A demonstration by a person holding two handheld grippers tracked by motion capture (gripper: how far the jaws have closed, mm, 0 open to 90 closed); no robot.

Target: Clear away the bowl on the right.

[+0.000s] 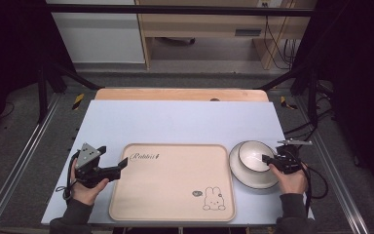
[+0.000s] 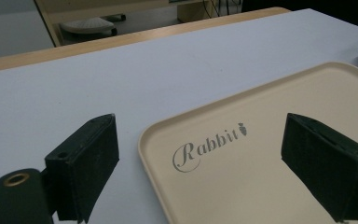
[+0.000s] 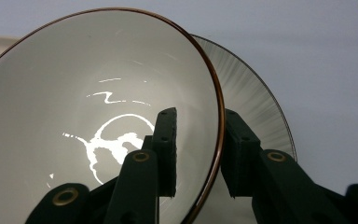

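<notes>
A beige tray [image 1: 175, 180] printed with "Rabbit" and a rabbit drawing lies at the front middle of the table. My left gripper [image 1: 113, 157] is open at the tray's left edge, and the tray's [image 2: 261, 177] far-left corner lies between its spread jaws [image 2: 198, 135]. To the right of the tray, a white bowl [image 1: 251, 155] with a brown rim stands on a white plate [image 1: 253, 181]. My right gripper [image 1: 265, 158] is shut on the bowl's [image 3: 98, 93] right rim, one jaw inside and one outside [image 3: 199, 114]. The plate [image 3: 256, 102] shows behind the bowl.
A pale blue mat [image 1: 175, 122] covers the wooden table [image 1: 180, 93]. Metal frame rails [image 1: 19, 156] run along both sides, and cables [image 1: 316, 180] trail at the right. A cabinet and shelving [image 1: 199, 29] stand beyond the table.
</notes>
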